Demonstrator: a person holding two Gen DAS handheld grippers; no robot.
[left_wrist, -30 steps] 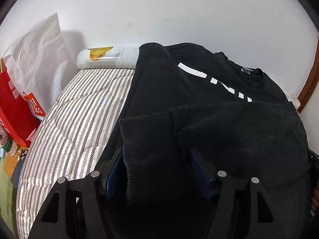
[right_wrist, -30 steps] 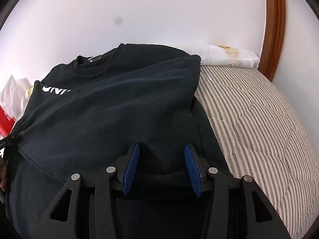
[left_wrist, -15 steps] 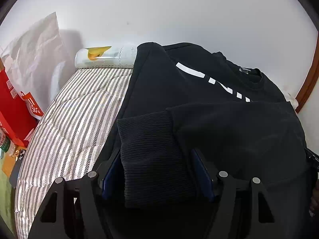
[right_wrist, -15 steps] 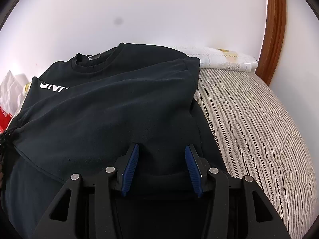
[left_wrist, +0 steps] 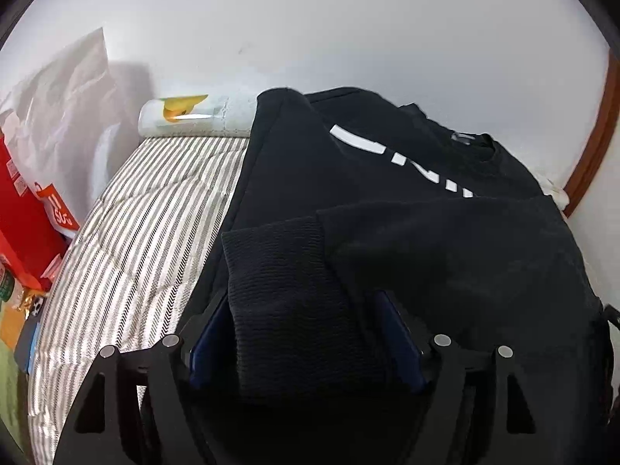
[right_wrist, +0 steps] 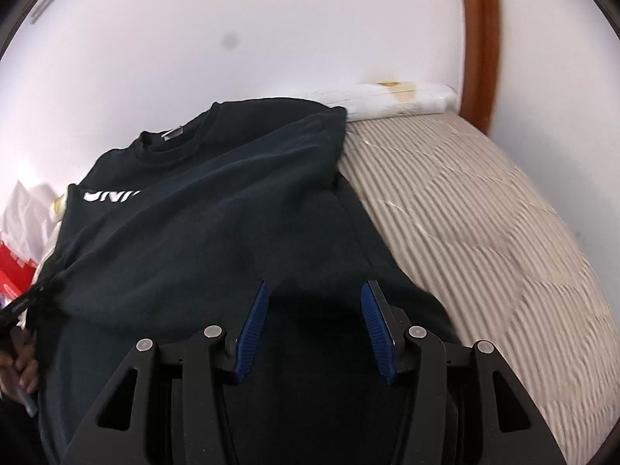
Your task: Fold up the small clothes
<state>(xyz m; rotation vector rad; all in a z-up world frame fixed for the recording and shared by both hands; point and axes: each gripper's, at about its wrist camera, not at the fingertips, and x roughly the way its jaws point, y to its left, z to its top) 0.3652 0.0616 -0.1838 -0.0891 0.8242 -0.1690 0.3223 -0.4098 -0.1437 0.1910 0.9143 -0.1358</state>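
Since the earlier frames, the right-wrist view had shifted: the sweatshirt's collar and white lettering sat lower and more central, and the bedding at right was blurred. In the left-wrist view the ribbed cuff, bunched and half-hidden a second before, lay flatter and fully exposed between the pads.

The left claw (left_wrist: 306, 333) had just been opening. Its blue pads stood wide on either side of the ribbed cuff (left_wrist: 286, 290); the cuff filled the gap between them, and whether the pads pressed on it could not be told from the frame.

The right claw (right_wrist: 314, 321) stood partly open with clear space between its blue fingers (right_wrist: 254, 329). The cloth lay below and beyond them; nothing was gripped.

The black sweatshirt (left_wrist: 407, 201) lay on the striped quilted bed (left_wrist: 147, 240), collar toward the wall, one sleeve folded across the chest so that it covered part of the lettering (right_wrist: 110, 195).

A rolled white bundle (left_wrist: 193, 118) lay at the head of the bed against the wall. A red package (left_wrist: 23, 224) stood beside the bed on the left. Part of a hand (right_wrist: 17, 364) appeared at the left edge of the right-wrist view.
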